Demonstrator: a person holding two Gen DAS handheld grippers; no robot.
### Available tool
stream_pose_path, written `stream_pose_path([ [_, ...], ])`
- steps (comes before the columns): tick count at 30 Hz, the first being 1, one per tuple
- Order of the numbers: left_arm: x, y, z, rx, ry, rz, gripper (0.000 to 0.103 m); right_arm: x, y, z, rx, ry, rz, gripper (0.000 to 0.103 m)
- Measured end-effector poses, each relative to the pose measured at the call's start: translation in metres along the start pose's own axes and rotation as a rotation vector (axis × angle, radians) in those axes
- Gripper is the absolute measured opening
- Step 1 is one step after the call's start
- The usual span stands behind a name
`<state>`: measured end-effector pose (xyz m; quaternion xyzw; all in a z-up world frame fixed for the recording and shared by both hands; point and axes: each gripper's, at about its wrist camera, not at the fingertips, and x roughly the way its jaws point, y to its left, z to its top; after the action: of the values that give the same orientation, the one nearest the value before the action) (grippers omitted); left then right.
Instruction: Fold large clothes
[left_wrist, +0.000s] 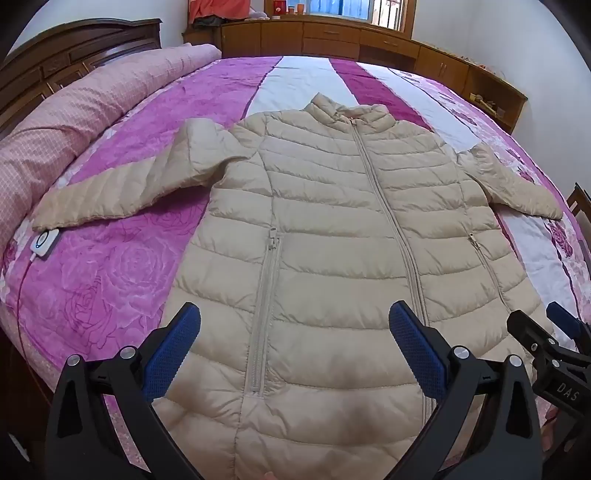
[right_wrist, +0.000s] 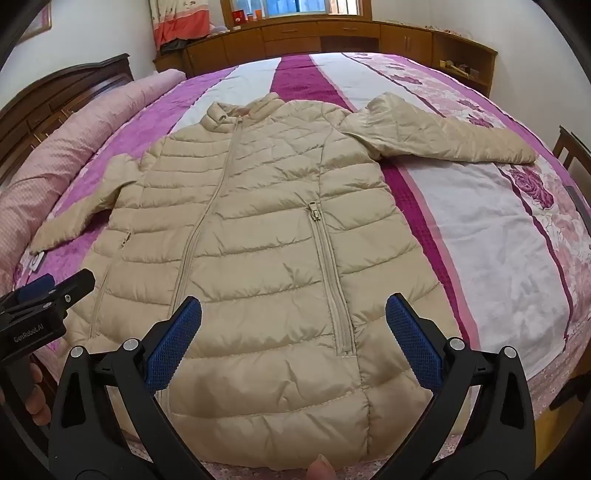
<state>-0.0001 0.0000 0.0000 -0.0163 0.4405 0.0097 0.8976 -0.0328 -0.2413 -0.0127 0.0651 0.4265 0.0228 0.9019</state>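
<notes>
A beige quilted puffer jacket (left_wrist: 332, 229) lies flat and zipped on the bed, collar away from me, both sleeves spread out to the sides. It also shows in the right wrist view (right_wrist: 258, 236). My left gripper (left_wrist: 293, 332) is open and empty, hovering above the jacket's lower left part near its hem. My right gripper (right_wrist: 293, 328) is open and empty above the lower right part, by the pocket zipper (right_wrist: 328, 273). Each gripper shows at the edge of the other's view: the right one in the left wrist view (left_wrist: 546, 339), the left one in the right wrist view (right_wrist: 44, 299).
The bed has a pink, purple and white floral cover (left_wrist: 103, 280). A rolled pink quilt (left_wrist: 74, 122) lies along the left by the dark headboard (left_wrist: 44, 66). A small white controller (left_wrist: 44, 242) lies by the left sleeve cuff. Wooden cabinets (left_wrist: 332, 40) line the far wall.
</notes>
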Motion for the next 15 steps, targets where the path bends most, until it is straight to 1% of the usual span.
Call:
stream_pose_path([
  [9,0.0040,0.0057,0.0041,-0.006,0.020,0.004,0.098,-0.0007,-0.0009,0.0010,0.003,0.000,-0.004,0.100],
  [15,0.0050,0.0060,-0.0009,-0.013,0.018,0.007,0.098,-0.0030,0.0023,0.0000,0.006,0.000,-0.002,0.100],
])
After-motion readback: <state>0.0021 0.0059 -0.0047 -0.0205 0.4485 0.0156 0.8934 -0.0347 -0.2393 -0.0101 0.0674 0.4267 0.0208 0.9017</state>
